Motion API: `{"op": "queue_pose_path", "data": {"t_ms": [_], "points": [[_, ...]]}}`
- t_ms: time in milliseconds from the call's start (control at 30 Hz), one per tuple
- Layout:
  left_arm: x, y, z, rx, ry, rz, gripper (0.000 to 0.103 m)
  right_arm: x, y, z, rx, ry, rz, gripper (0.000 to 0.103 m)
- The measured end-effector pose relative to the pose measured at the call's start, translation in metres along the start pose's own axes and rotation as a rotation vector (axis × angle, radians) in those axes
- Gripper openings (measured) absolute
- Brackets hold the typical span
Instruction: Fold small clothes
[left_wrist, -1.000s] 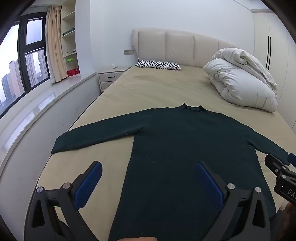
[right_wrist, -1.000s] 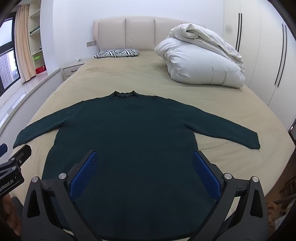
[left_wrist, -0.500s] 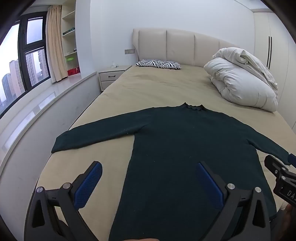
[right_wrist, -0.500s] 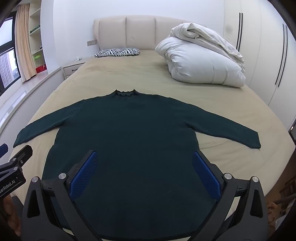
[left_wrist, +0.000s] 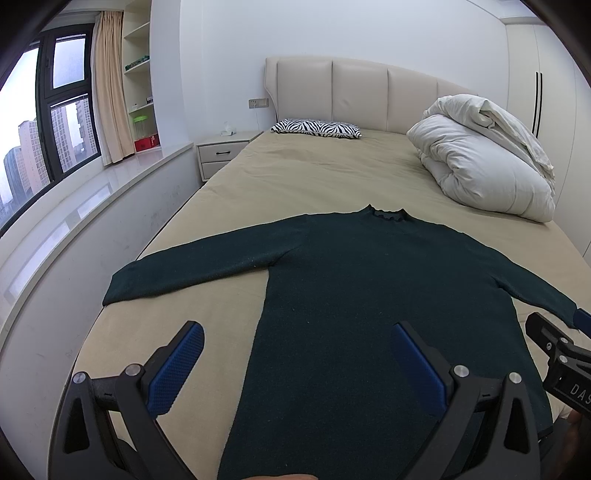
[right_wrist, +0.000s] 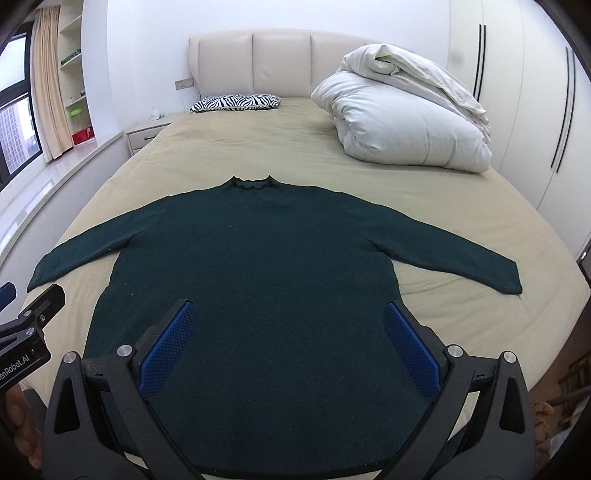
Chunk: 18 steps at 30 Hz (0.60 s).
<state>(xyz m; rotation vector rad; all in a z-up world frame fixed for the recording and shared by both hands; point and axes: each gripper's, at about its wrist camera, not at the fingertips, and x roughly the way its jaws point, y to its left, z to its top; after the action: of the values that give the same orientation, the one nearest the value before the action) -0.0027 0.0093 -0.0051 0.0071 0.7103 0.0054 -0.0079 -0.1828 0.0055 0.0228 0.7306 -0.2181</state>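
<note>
A dark green long-sleeved sweater (left_wrist: 369, 288) lies flat and face down or up on the beige bed, collar toward the headboard, both sleeves spread out; it also shows in the right wrist view (right_wrist: 266, 258). My left gripper (left_wrist: 295, 332) is open and empty, held above the sweater's lower left side. My right gripper (right_wrist: 290, 314) is open and empty, held above the sweater's hem area. The right gripper's body shows at the right edge of the left wrist view (left_wrist: 561, 362).
A rolled white duvet (right_wrist: 402, 122) lies at the bed's back right. A zebra-print pillow (right_wrist: 236, 101) lies by the headboard. A nightstand (left_wrist: 221, 153) and a window ledge (left_wrist: 74, 206) run along the left. Wardrobe doors (right_wrist: 546, 92) stand on the right.
Both grippers have risen or drawn back very slightly. The sweater has not moved and both grippers stay open.
</note>
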Motion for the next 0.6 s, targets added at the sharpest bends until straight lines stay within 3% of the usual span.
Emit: {"op": "queue_pose_path", "data": {"t_ms": [600], "points": [[0.0003,-0.0031,-0.0002,0.003,-0.007,0.006,0.103,0.0014,0.0011,-0.0017,-0.001,0.002,0.000,0.103]]}}
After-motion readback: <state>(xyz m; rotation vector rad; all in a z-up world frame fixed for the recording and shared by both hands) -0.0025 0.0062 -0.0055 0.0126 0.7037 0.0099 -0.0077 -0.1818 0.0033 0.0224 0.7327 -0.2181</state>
